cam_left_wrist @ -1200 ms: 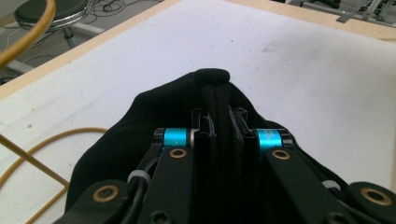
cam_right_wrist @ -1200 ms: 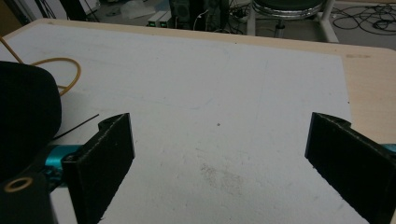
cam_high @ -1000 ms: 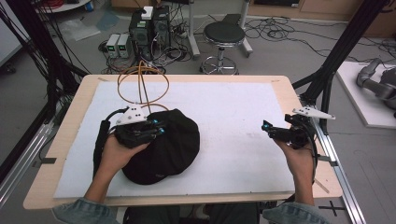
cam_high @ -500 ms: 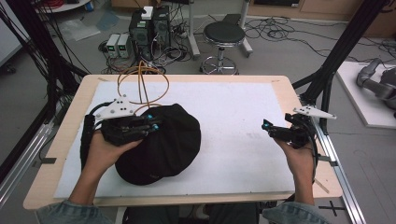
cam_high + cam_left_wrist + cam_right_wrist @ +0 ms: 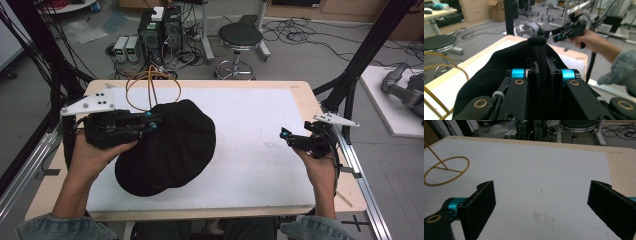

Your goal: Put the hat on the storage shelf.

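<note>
One black cap (image 5: 167, 147) lies on the worktop (image 5: 260, 125), at about nine o'clock from the middle of its white mat. It is soft matte fabric, domed, with a round button on the crown that shows in the left gripper view (image 5: 537, 40) and a curved brim toward seven o'clock.

There are two tongs. The left tongs (image 5: 150, 121) sit at the cap's ten o'clock edge, and in the left gripper view (image 5: 541, 67) the two black jaws stand close together, clamped on a ridge of the cap's fabric. Each jaw carries one blue metal collar and brass-coloured pivots. The right tongs (image 5: 285, 134) hover at three o'clock, well apart from the cap; in the right gripper view (image 5: 541, 202) the two flat, rough-faced jaws are wide apart over bare mat.

One orange cable (image 5: 152, 85) forms thin round loops at eleven o'clock. The mat is white and faintly grainy, the worktop's border pale wood. One round black stool (image 5: 240, 37) stands on the floor beyond, at twelve o'clock.
</note>
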Demonstrator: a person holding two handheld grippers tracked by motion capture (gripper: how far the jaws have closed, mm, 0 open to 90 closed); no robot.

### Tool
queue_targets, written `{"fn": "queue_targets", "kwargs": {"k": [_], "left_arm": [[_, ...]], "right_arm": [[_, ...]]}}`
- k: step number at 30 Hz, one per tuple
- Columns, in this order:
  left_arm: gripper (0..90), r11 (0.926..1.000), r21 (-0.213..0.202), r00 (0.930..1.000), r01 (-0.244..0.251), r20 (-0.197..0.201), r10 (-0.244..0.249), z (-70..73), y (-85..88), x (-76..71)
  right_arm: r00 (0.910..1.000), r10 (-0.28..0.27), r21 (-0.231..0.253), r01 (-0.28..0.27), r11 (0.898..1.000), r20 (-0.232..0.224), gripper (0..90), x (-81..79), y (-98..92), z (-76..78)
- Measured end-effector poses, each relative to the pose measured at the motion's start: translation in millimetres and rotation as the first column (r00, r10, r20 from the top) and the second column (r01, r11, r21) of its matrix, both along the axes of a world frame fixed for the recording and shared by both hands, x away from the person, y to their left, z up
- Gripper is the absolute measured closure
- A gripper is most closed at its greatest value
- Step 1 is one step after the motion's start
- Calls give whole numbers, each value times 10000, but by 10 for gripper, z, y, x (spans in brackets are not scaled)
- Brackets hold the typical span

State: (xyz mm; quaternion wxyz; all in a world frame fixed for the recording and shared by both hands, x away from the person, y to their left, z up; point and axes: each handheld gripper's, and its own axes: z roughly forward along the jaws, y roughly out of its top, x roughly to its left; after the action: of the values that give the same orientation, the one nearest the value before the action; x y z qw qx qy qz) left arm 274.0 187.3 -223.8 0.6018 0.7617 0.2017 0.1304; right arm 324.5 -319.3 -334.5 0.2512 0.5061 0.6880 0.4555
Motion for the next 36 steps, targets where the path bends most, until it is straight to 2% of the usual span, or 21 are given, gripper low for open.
{"fn": "queue_targets", "kwargs": {"k": [10, 16, 20, 24, 28, 36], "left_arm": [[819, 9978, -667, 9992, -58, 379, 83, 298, 181, -41], [819, 9965, -663, 9951, -508, 816, 561, 467, 257, -28], [819, 9937, -656, 9903, -907, 994, 969, 545, 315, 41], [819, 9878, -1009, 9869, -1185, 976, 1283, 566, 384, 137], [819, 9796, -1104, 9790, -1677, 981, 1786, 562, 436, 250], [818, 9612, -927, 9603, -2598, 799, 2673, 498, 511, 536]], "right_arm": [[10000, 28, 30, -28, 10000, 2, 79, 3, 3, 2], [10000, 34, 51, -34, 10000, 28, 79, 7, 9, 5], [10000, 31, 61, -31, 10000, -18, 79, 9, 17, 5], [10000, 56, 43, -57, 10000, 53, 79, 13, 11, 6], [10000, 12, 110, -12, 9999, 4, 79, 9, 10, 6], [10000, 50, 68, -51, 10000, 40, 79, 12, 8, 7]]}}
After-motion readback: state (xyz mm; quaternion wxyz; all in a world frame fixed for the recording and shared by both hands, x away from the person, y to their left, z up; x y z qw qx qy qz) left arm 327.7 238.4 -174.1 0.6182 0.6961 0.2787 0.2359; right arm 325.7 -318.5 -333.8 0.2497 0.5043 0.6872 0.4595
